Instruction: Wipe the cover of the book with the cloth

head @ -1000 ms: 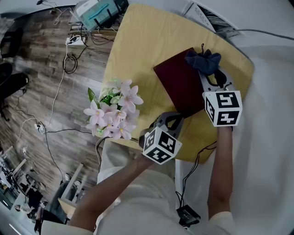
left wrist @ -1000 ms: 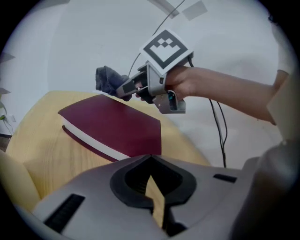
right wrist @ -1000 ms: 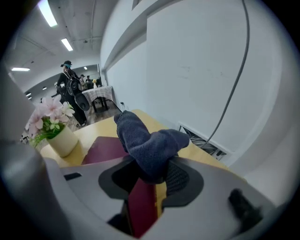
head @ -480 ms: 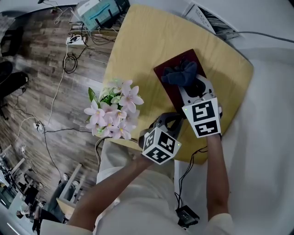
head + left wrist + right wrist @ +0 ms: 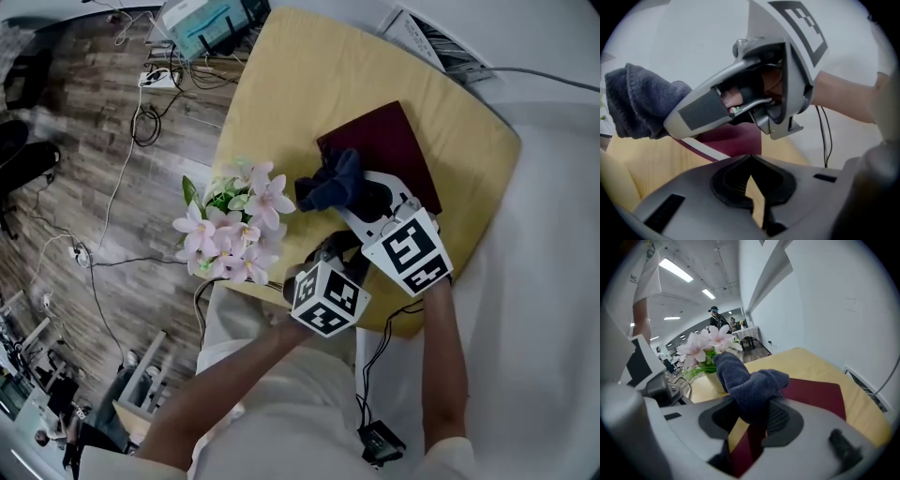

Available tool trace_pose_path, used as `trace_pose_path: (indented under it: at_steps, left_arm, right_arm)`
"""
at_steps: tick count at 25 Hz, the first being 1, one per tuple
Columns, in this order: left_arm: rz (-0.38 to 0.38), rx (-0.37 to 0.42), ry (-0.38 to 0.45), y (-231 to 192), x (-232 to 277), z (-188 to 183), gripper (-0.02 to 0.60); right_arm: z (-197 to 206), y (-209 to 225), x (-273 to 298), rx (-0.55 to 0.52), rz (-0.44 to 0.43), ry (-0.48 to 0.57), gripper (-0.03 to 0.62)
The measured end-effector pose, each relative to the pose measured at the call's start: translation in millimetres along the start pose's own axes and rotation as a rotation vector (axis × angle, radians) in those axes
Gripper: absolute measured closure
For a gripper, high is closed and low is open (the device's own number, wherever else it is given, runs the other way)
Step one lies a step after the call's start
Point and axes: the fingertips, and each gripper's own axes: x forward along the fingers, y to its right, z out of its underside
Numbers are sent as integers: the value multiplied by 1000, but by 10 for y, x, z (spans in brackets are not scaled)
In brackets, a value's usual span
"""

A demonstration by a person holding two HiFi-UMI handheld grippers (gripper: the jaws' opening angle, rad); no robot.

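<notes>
This looks like a large open-plan office or lab hall used as a work space. In the right gripper view, long strip lights (image 5: 675, 270) run along a high ceiling, a plain white wall (image 5: 811, 310) stands at the right, and people (image 5: 715, 315) stand among tables (image 5: 749, 336) at the far end. From the head view, a wood-plank floor (image 5: 84, 159) on the left is strewn with loose cables (image 5: 141, 122) and a power strip (image 5: 155, 81), beside a rounded yellow worktop (image 5: 309, 75) that carries a pot of pink flowers (image 5: 234, 230).
</notes>
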Motion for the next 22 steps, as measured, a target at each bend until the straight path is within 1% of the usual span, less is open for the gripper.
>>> trace_pose_path:
  at_steps: [3,4,6,8,10,13,15,19,22]
  left_arm:
    - [4,-2,2,7,4,-4,572]
    - [5,-6,3,6,0,-8,572]
    - [5,-10,5,5,-10,-17,572]
    - [2,-6,5,5,-10,-24,572]
    - [-1,-4,4,9,-7,-22,572]
    - [-6,3,-1,15,-8,-21,572]
    - [-7,5,-1,15,-11,-30,572]
    - [-5,9,-2,5,-8,-27,572]
    - [-8,11,-4,9,-1,-5,572]
  right_arm:
    - [-74,-77,-57,-32,-54,31,445]
    - [-110,-64,-91,-42,-54,43,445]
    - [-176,46,-178,-54,-22,61,445]
    - [-218,257,-275,-57,47,68,445]
    - [-234,533,-371,-53,142,65,445]
    - [-198,982,-487,-45,302,14,445]
    - [-170,1245,-536,-35,384,-19,445]
    - [-111,1625,-522,1,487,-54,445]
    - [10,1768,-407,-15,532,-113,445]
